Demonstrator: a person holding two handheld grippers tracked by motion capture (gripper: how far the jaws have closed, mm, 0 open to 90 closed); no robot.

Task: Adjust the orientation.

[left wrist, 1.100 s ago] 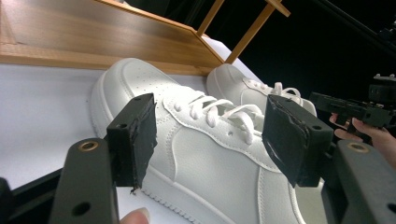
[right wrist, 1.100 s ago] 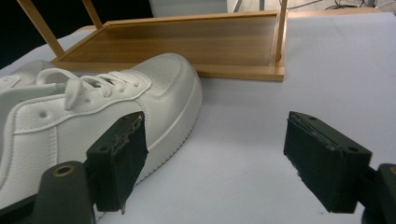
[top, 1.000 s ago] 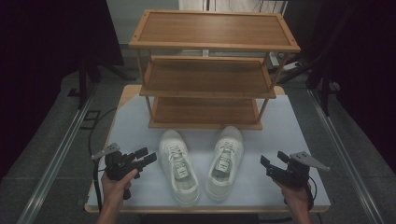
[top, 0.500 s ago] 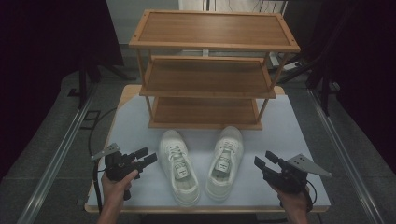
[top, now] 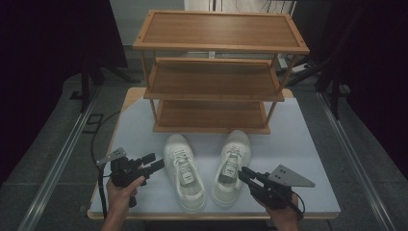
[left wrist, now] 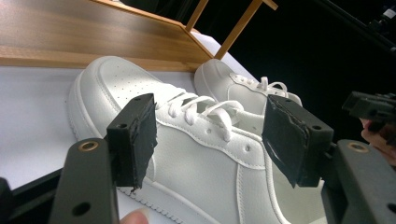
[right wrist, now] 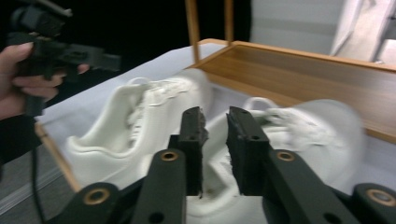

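Two white lace-up sneakers lie side by side on the table, toes toward the rack: the left shoe (top: 184, 174) and the right shoe (top: 232, 166). My left gripper (top: 156, 164) hovers just left of the left shoe, open; between its jaws (left wrist: 212, 135) I see that shoe's side (left wrist: 196, 154) farther off, untouched. My right gripper (top: 243, 172) sits at the right shoe's heel side. Its jaws have just been closing to a narrow gap (right wrist: 215, 133) with nothing between them. Behind them the shoes are blurred: the left shoe (right wrist: 135, 121) and the right shoe (right wrist: 322, 130).
A three-tier wooden shoe rack (top: 216, 77) stands at the back of the pale table (top: 308, 144), its shelves bare. Table edges lie close to both hands. Black cables trail from the grippers. Dark floor and metal rails flank the table.
The right gripper has moved left and slightly up toward the right shoe's heel, and its jaws have narrowed. The left gripper and both shoes have stayed put.
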